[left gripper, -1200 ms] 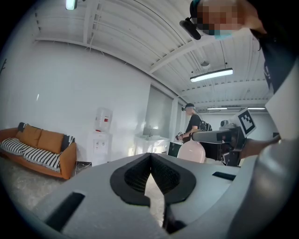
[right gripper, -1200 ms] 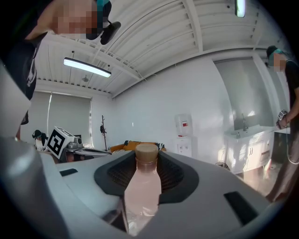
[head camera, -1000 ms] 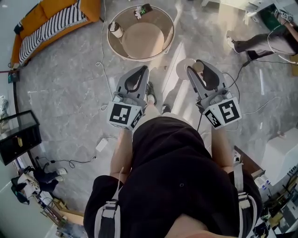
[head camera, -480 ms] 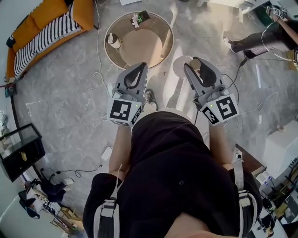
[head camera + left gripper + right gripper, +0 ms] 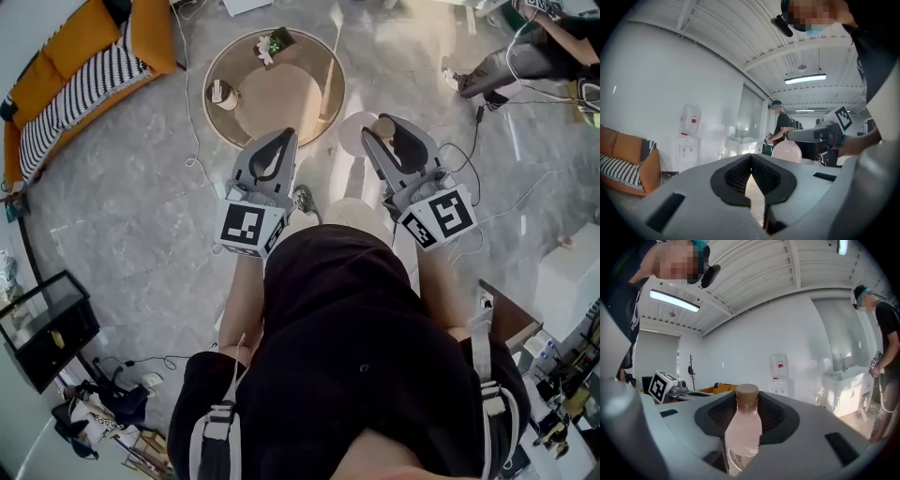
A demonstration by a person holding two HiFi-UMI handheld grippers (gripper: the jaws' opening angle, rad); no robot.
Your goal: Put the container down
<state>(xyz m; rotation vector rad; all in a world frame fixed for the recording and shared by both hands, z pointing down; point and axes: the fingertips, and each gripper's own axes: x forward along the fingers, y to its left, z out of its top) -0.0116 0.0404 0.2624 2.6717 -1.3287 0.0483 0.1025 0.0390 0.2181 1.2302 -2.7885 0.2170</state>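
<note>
**Container was clamped in right gripper, not set down**

Right gripper (image 5: pixel 394 136) fingers had closed on the pink container (image 5: pixel 743 430). Its body sat pinched between the pads, and the tan cap poked past the fingertips. Left gripper (image 5: pixel 751 164) fingers met at the tips with nothing between them. Round table (image 5: pixel 330 70) lay beyond both sets of fingertips, apart.

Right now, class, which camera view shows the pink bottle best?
The right gripper view: the pink bottle fills the centre, clamped between the right gripper's jaws, tan cap up. The head view shows only its cap and pale shoulder; the left gripper view shows its rounded body from the side.
</note>
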